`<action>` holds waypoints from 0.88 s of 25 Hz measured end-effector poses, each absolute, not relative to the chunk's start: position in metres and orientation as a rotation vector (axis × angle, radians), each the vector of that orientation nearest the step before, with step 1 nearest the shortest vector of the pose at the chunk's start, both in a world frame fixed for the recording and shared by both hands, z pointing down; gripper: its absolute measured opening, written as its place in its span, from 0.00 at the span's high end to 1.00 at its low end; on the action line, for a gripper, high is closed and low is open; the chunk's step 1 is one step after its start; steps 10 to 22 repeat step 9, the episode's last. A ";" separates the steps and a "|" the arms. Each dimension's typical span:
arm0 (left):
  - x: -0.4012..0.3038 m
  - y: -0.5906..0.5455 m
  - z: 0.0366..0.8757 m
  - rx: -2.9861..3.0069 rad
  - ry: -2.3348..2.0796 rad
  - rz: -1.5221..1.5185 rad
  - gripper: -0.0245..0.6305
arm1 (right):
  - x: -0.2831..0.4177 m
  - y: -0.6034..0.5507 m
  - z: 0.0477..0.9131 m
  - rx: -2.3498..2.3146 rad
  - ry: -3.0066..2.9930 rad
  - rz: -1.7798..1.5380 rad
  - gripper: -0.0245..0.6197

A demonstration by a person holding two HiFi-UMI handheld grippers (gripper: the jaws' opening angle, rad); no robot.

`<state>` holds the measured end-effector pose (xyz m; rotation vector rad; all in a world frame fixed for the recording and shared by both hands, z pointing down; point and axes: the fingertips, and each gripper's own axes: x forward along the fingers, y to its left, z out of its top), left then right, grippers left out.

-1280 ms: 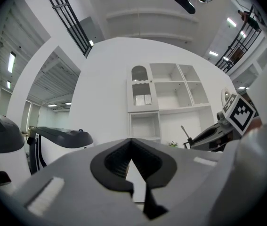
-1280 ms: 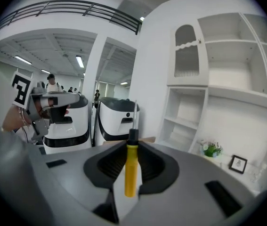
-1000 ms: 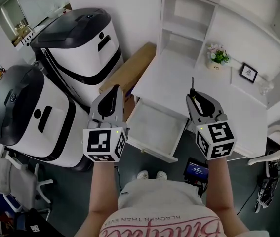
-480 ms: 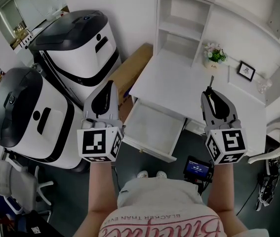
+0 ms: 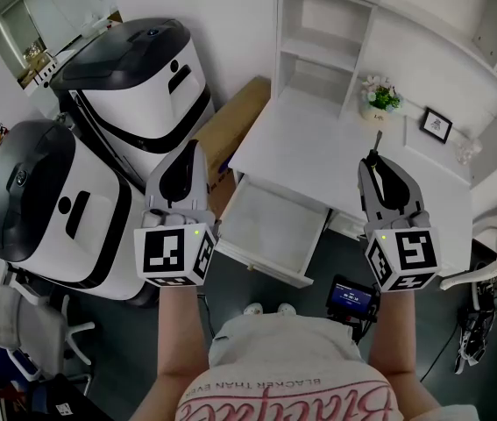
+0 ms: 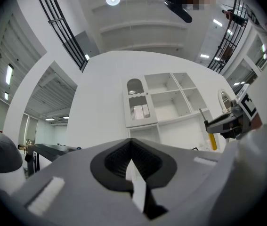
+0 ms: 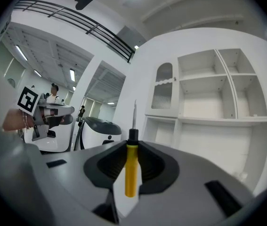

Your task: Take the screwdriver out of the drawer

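The screwdriver (image 7: pixel 131 172) is sitting outside the drawer, pinched by its yellow handle between the jaws of the right gripper (image 5: pixel 378 167). Its black collar and thin metal shaft are pointing past the jaw tips toward 12 o'clock in the head view. The jaws are pressing on the handle from both sides, and the tool is hanging in the air above the tabletop (image 5: pixel 318 152), touching nothing else.

The drawer (image 5: pixel 266 264) is standing pulled out from under the tabletop's near edge, at about 8 o'clock from the right gripper, and only its white inside is showing. The left gripper (image 5: pixel 192 152) is hovering at 9 o'clock from the drawer, beside its left edge. Its jaws are lying pressed together with nothing between them.

At 12 o'clock from the right gripper a small white pot (image 5: pixel 376 112) is standing on the tabletop, holding pale flowers and green leaves. A small framed picture (image 5: pixel 439 128) is standing at 4 o'clock from the pot. Behind them the white shelf unit (image 5: pixel 323 55) is showing open compartments.

At 9 o'clock from the left gripper, two large white-and-black machines (image 5: pixel 138 90) are standing on the floor, and a brown cardboard box (image 5: pixel 230 125) is lying between them and the tabletop.
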<state>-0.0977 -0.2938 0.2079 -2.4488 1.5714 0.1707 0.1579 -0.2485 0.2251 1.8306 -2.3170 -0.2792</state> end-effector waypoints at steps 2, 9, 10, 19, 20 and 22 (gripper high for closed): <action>-0.098 -0.294 0.207 -2.450 1.573 0.176 0.96 | 0.157 -0.249 0.223 1.830 -2.318 -0.285 0.84; -0.096 -0.295 0.208 -2.454 1.564 0.179 0.96 | 0.156 -0.251 0.222 1.833 -2.325 -0.282 0.84; -0.096 -0.295 0.208 -2.454 1.564 0.179 0.96 | 0.156 -0.251 0.222 1.833 -2.325 -0.282 0.84; -0.096 -0.295 0.208 -2.454 1.564 0.179 0.96 | 0.156 -0.251 0.222 1.833 -2.325 -0.282 0.84; -0.096 -0.295 0.208 -2.454 1.564 0.179 0.96 | 0.156 -0.251 0.222 1.833 -2.325 -0.282 0.84; -0.096 -0.295 0.208 -2.454 1.564 0.179 0.96 | 0.156 -0.251 0.222 1.833 -2.325 -0.282 0.84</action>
